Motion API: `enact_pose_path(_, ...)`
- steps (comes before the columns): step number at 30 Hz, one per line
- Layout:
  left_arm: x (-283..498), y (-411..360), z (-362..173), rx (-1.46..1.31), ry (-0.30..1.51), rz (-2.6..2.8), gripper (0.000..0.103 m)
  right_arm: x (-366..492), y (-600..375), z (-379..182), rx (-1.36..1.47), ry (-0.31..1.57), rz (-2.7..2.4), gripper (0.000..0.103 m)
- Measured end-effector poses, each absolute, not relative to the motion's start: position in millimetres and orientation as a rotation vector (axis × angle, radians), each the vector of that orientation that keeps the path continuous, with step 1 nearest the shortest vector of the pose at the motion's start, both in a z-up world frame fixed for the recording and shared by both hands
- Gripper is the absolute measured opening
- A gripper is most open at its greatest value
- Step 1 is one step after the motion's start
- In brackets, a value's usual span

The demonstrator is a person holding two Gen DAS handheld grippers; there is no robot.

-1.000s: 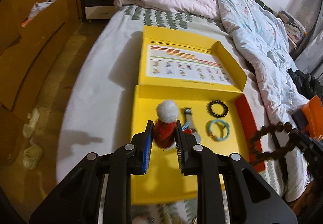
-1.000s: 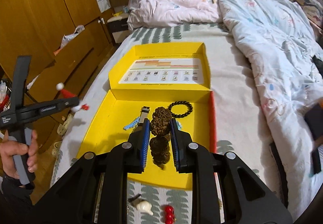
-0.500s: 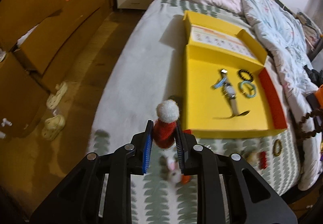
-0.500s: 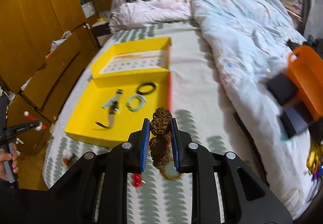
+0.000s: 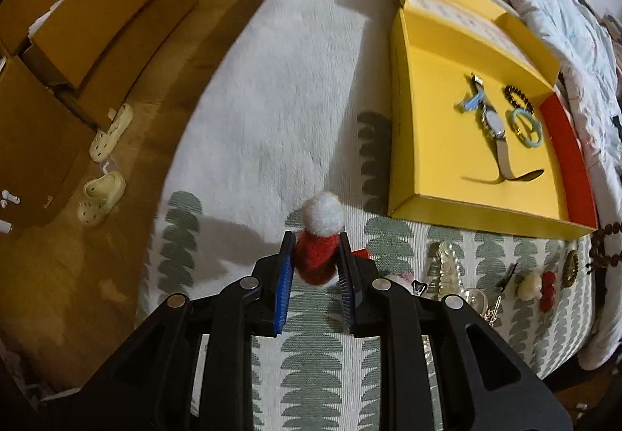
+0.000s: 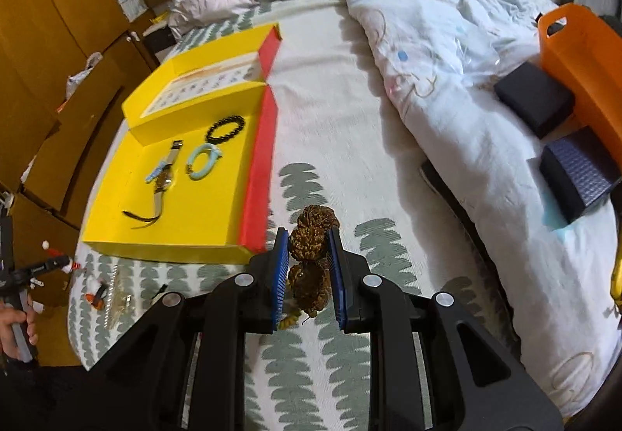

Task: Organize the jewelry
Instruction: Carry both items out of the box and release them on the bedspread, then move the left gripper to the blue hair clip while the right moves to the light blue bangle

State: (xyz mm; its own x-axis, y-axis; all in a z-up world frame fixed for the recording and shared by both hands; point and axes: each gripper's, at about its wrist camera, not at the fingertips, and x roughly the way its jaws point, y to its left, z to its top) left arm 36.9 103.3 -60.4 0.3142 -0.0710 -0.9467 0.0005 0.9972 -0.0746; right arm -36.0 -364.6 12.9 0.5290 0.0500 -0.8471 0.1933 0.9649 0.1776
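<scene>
My left gripper (image 5: 315, 241) is shut on a small red felt hat with a white pompom (image 5: 319, 240), above the bed's near edge, left of the yellow box (image 5: 427, 143). My right gripper (image 6: 308, 236) is shut on a brown knobbly bead bracelet (image 6: 311, 236), over the leaf-patterned sheet just right of the yellow box (image 6: 116, 205). Inside the box lie a watch (image 5: 493, 123), a pale green bangle (image 5: 525, 125) and a black bead bracelet (image 5: 517, 96). Loose trinkets (image 5: 532, 285) lie on the sheet in front of the box. The left gripper (image 6: 46, 265) and the hand holding it show at the far left of the right wrist view.
A rumpled duvet (image 6: 447, 22) covers the bed's right side. An orange bin (image 6: 583, 53) and dark boxes (image 6: 532, 96) sit at the right. Wooden drawers (image 5: 77, 42) and pale slippers (image 5: 105, 182) on the floor lie left of the bed.
Both grippers have drawn back from over the yellow box and sunk, the left to its left side, the right to its right side. Each still grips its item.
</scene>
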Motion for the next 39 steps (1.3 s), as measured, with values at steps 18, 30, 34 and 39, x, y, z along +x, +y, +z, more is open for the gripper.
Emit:
enact_pose_path(18,46.8,93.5,-101.7,-0.024,1.347,-0.021,0.024,-24.9,-383.6,-52.2,0.168,1.177,-0.278,0.022)
enact_pose_path(30,47.5,91.5,-74.4,-0.042,1.272,-0.007,0.056,-29.2,-376.5,-30.7,0.097,1.114,-0.344,0.027)
enact_pose_path(34,44.2,82.7,-51.9,-0.033,1.194,0.0,0.057,-25.9,-355.9,-9.8,0.088,1.041,-0.289,0.028)
enact_pose_path(39,39.6,62.3,-14.4,-0.034,1.058,-0.077,0.063,-14.8,-316.7,13.5,0.08,0.961,-0.166,0.028)
